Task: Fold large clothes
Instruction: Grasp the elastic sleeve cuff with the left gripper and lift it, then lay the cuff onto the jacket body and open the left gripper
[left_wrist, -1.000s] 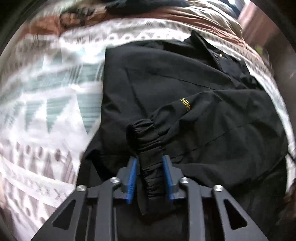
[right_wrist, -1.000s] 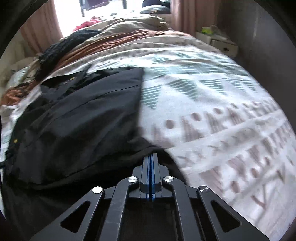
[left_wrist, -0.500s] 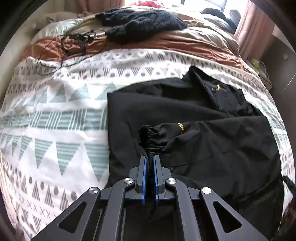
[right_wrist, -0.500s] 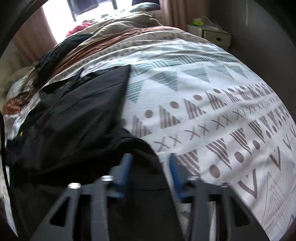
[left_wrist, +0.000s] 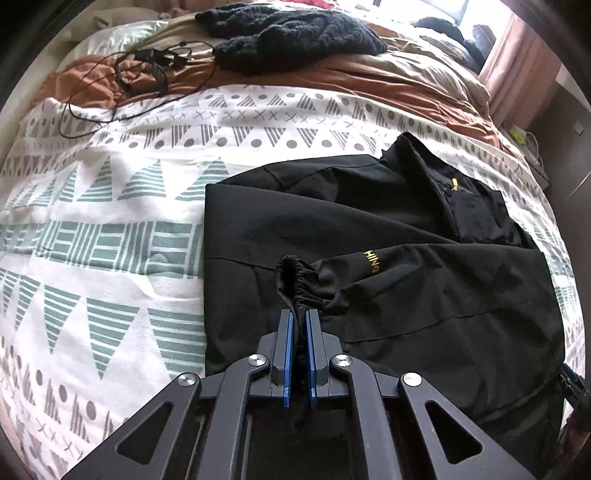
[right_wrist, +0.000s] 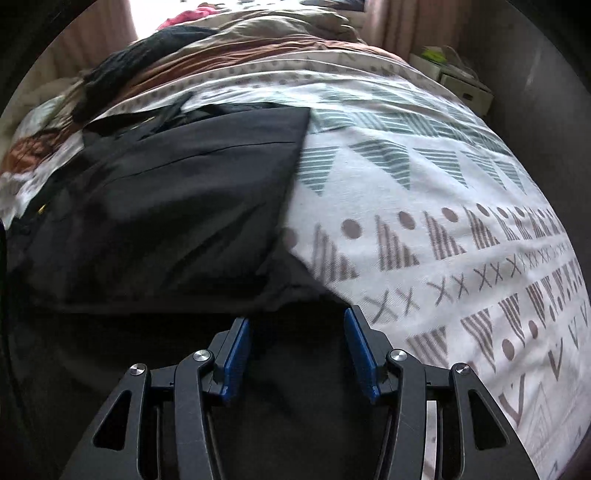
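**Cuff caught, hem let go**

Our left hand-held gripper (left_wrist: 299, 321) has clamped onto the elastic cuff (left_wrist: 297, 282) of the black jacket (left_wrist: 369, 221), which lies just ahead on the bed (left_wrist: 110, 229). Our right hand-held gripper (right_wrist: 297, 334) has parted over the hem, pressing nothing. We judge a sleeve fold next. No containers visible.

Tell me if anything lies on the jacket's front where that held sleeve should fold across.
Nothing visible does. The left gripper pinches the sleeve cuff, and the black jacket is bare there.
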